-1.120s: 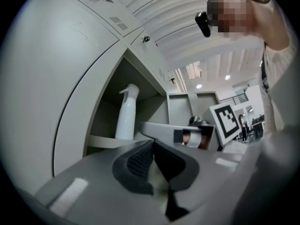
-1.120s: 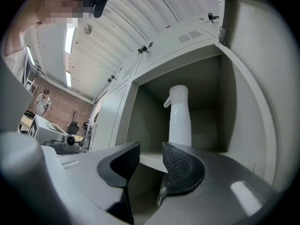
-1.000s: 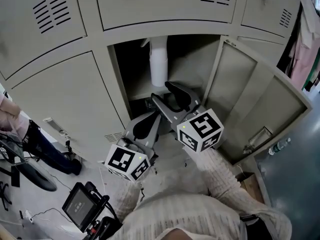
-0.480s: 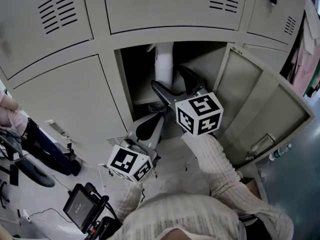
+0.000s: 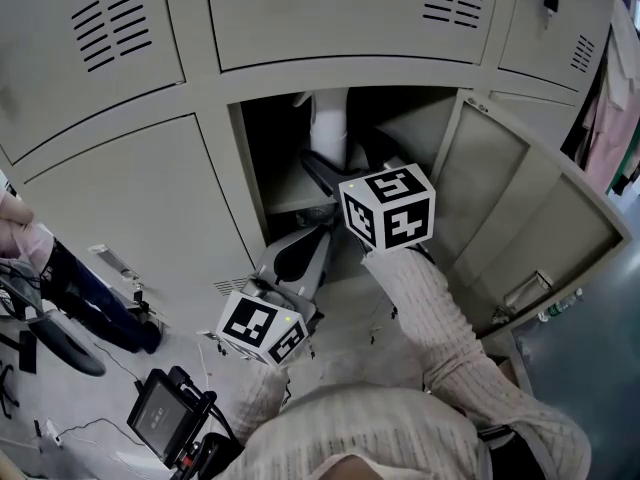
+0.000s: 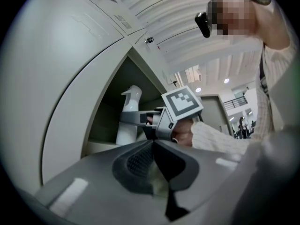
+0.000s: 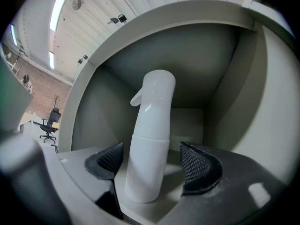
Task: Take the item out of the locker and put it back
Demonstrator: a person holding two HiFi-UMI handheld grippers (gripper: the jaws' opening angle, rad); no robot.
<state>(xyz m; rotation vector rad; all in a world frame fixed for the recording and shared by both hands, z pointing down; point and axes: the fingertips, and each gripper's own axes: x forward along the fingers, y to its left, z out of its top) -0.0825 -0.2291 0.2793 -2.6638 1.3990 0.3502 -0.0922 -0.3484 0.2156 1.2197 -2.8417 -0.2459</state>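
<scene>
A white spray bottle (image 5: 330, 128) stands upright on the shelf inside the open locker compartment (image 5: 275, 183). My right gripper (image 5: 345, 166) reaches level into the compartment. In the right gripper view the bottle (image 7: 150, 139) stands between the two black pads (image 7: 108, 159), nearer the left one, and neither pad presses on it. The right gripper (image 7: 152, 164) is open, and its jaws have just been opening. My left gripper (image 5: 295, 256) hangs below the compartment's front edge, shut with nothing in it. The left gripper view shows its closed tips (image 6: 153, 163) and the bottle (image 6: 127, 118) beyond.
The locker door (image 5: 520, 208) is swung open to the right. Closed locker doors surround the compartment. A dark device on a stand (image 5: 165, 408) is at the lower left, beside a person's legs (image 5: 90, 298). A small bottle (image 5: 560, 293) lies on the floor at right.
The right gripper has gone forward and slightly up into the locker, and its jaws have spread to either side of the bottle. The left gripper has stayed put.
</scene>
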